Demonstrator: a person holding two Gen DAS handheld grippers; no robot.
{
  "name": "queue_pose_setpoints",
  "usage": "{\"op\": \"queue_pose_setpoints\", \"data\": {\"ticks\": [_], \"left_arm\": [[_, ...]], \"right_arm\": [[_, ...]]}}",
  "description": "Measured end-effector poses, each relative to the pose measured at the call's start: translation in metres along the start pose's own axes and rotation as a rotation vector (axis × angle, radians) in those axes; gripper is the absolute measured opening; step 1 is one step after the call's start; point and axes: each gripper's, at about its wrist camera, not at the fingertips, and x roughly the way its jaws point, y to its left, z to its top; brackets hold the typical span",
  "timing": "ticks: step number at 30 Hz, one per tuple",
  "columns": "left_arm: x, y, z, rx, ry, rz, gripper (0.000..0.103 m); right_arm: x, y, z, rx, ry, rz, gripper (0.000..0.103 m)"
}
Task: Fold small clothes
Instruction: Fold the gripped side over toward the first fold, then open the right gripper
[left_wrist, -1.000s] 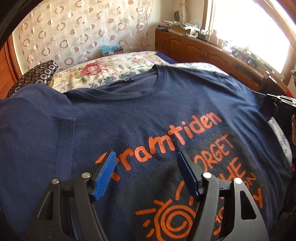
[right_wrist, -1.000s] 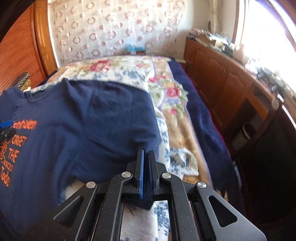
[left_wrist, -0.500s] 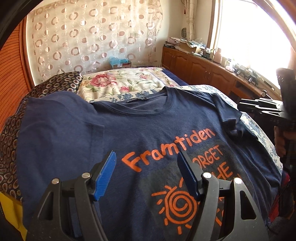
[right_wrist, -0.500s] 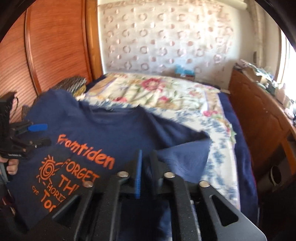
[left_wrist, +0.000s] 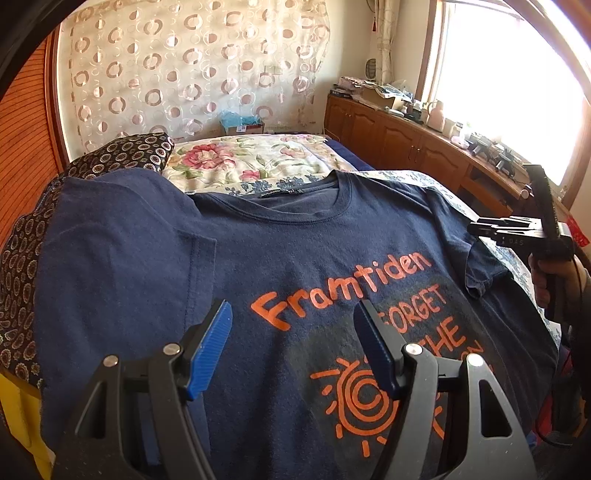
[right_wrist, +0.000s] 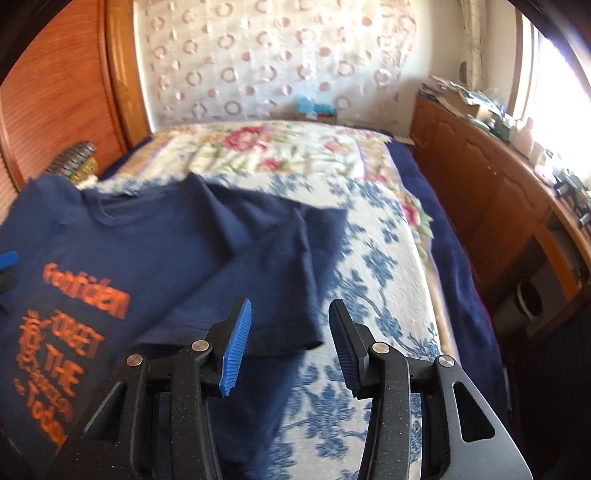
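Your right hand-held gripper (right_wrist: 290, 341) has just been opening, nothing clamped; the left hand-held gripper (left_wrist: 291, 345) hovers apart. The navy T-shirt (left_wrist: 295, 258) lies spread on the bed (right_wrist: 388, 266); its loosely folded sleeve (right_wrist: 280, 288) could slide open.

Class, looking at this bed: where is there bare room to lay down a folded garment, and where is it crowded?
Free: the floral bedspread between the navy printed T-shirt's collar and the circle-patterned curtain, and the blue-flowered strip right of the shirt's sleeve. Crowded: the wooden sideboard top under the window; the shirt covers the near bed.
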Motion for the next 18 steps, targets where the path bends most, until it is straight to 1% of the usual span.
{"op": "queue_pose_setpoints", "data": {"ticks": [2, 3, 4, 7, 12, 18], "left_arm": [[0.0, 0.0, 0.0, 0.0, -0.001, 0.001, 0.068], [0.0, 0.0, 0.0, -0.002, -0.002, 0.002, 0.068], [0.0, 0.0, 0.0, -0.004, -0.002, 0.002, 0.068], [-0.003, 0.001, 0.0, -0.008, -0.007, 0.005, 0.068], [-0.007, 0.005, -0.002, -0.017, -0.009, 0.01, 0.068], [-0.013, 0.011, -0.004, -0.04, -0.014, 0.021, 0.068]], "right_arm": [[0.004, -0.003, -0.003, 0.01, 0.019, 0.005, 0.044], [0.005, -0.004, -0.004, 0.009, 0.019, 0.007, 0.04], [0.005, -0.003, -0.004, 0.003, 0.016, 0.014, 0.025], [0.001, 0.003, -0.002, -0.027, -0.001, 0.016, 0.005], [-0.007, 0.026, 0.023, -0.1, -0.057, 0.071, 0.001], [-0.001, 0.087, 0.063, -0.224, -0.098, 0.195, 0.001]]}}
